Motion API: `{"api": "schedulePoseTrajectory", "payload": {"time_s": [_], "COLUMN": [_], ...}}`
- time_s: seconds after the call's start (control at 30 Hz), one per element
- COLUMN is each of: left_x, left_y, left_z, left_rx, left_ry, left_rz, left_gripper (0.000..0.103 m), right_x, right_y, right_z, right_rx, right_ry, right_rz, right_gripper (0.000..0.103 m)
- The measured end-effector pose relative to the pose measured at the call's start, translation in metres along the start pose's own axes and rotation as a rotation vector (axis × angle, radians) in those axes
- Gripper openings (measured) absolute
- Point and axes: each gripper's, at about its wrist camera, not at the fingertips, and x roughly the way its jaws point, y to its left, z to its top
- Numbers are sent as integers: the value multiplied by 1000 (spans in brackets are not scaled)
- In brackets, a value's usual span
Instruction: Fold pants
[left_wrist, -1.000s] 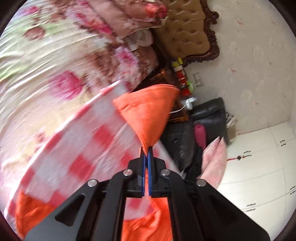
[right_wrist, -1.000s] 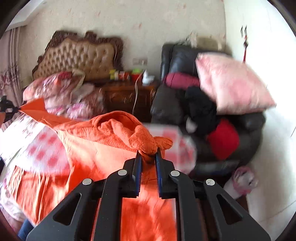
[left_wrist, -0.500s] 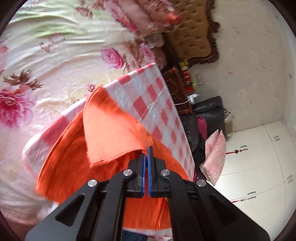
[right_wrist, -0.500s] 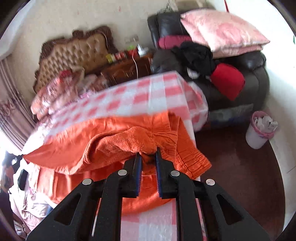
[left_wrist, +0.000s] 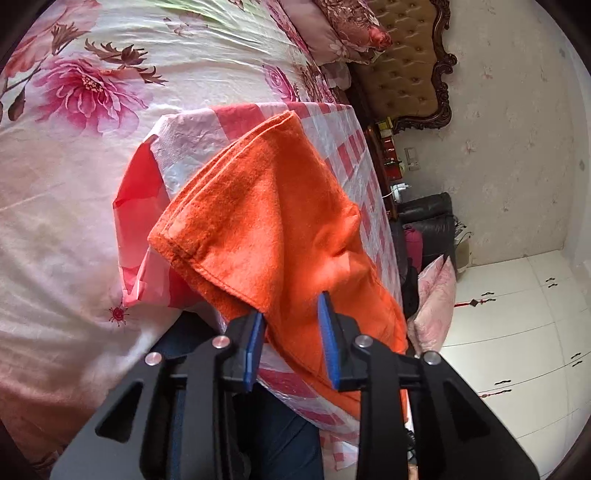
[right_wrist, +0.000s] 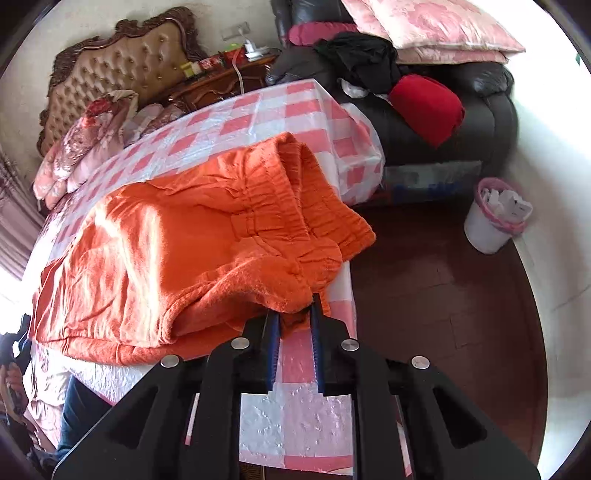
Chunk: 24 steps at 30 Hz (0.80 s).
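The orange pants (right_wrist: 192, 236) lie on the surface (right_wrist: 258, 110) with the pink and white checked cloth, folded over so one half rests on the other. The left gripper (left_wrist: 291, 332) is opening its jaws. The leg ends sit between the blue pads (left_wrist: 327, 332) but are no longer pinched — probably because this end is already laid where it should be. The right gripper (right_wrist: 293, 328) is clamped on a bunch of cloth near the stretchy waist, at the near edge of the surface. It likely holds on so the waist does not slide off while the other end is let go. A flowery bed (left_wrist: 92, 110) is just beside the surface.
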Motion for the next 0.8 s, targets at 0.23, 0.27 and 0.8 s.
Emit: {"api": "schedulePoseTrajectory", "payload": {"time_s": [0.23, 0.27, 0.8], "left_x": [-14, -14, -32], "left_y": [36, 38, 58], "left_z": [26, 31, 15], "left_rx": [-150, -156, -111], "left_ry": [-69, -63, -102], "left_rz": [-58, -62, 105], "left_gripper": [27, 15, 52], "right_x": [-1, -2, 2], "right_y": [3, 3, 9], "right_z": [4, 4, 5], "right_rx": [6, 7, 1], "right_ry": [18, 20, 29], "right_rz": [-34, -34, -77], "right_gripper": [14, 14, 14]}}
